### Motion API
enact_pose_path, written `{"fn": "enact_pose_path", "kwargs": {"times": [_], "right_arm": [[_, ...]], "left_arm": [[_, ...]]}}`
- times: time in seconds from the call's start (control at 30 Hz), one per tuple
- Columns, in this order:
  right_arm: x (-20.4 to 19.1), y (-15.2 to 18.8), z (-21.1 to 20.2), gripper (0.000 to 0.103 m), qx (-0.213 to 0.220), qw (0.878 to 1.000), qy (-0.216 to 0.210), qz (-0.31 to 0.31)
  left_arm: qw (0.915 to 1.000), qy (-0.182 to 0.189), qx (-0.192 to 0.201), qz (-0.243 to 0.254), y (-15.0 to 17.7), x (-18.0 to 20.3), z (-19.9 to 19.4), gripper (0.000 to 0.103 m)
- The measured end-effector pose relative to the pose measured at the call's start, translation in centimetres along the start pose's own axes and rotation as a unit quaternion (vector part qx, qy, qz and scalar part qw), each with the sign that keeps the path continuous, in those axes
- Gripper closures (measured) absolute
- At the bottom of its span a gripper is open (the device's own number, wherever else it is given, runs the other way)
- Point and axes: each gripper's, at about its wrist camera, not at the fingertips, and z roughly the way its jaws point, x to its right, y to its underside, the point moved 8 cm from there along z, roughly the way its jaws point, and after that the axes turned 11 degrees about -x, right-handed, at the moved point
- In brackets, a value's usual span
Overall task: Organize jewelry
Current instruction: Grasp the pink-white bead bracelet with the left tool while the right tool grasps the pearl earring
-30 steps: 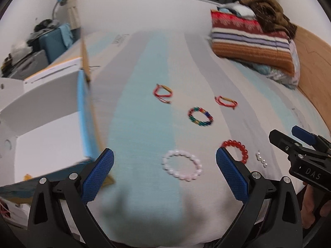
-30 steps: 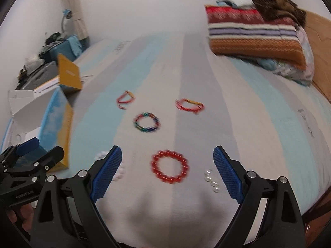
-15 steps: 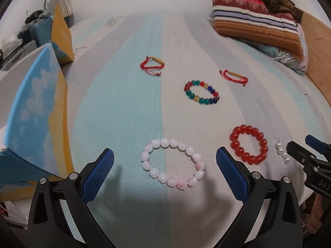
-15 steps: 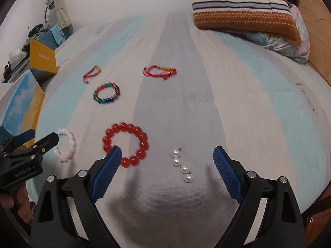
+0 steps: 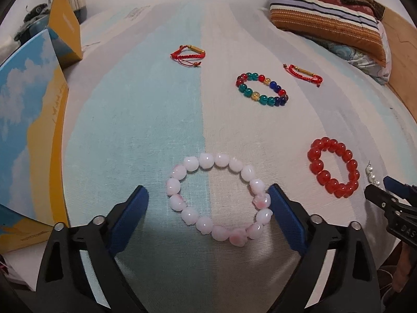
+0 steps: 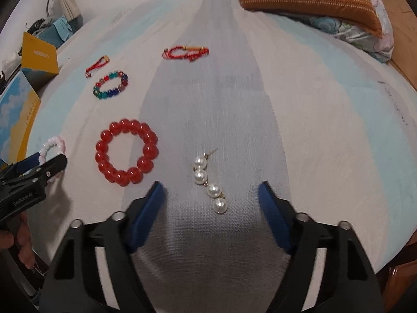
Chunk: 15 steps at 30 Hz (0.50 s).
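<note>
Left wrist view: you held the left tool [image 5: 206, 203] spread wide around the pink bead bracelet [image 5: 219, 198] lying flat on the bed [image 5: 146, 120], apparently to close on both sides. Your right tool [image 6: 211, 199] was likewise wide, empty, straddling the pearl earring [image 6: 209, 182], with the red bead bracelet [image 6: 127, 152] just beside it.

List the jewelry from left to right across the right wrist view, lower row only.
Pink bracelet, red bead bracelet, pearl earring.
</note>
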Motion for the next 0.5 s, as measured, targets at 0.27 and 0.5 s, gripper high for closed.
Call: {"fn": "enact_pose_path", "kwargs": {"times": [0.27,0.5], "right_arm": [[0.42,0.15,0.1,0.066,-0.002,1.0,0.011,0.011],[0.73,0.19,-0.19,0.086,0.006,1.0,0.019,0.013]], "left_arm": [[0.9999,-0.011,0.002,0.007,0.56,-0.29,-0.54,0.048],[0.9999,-0.011,0.003,0.009,0.79,-0.35,-0.81,0.065]]}}
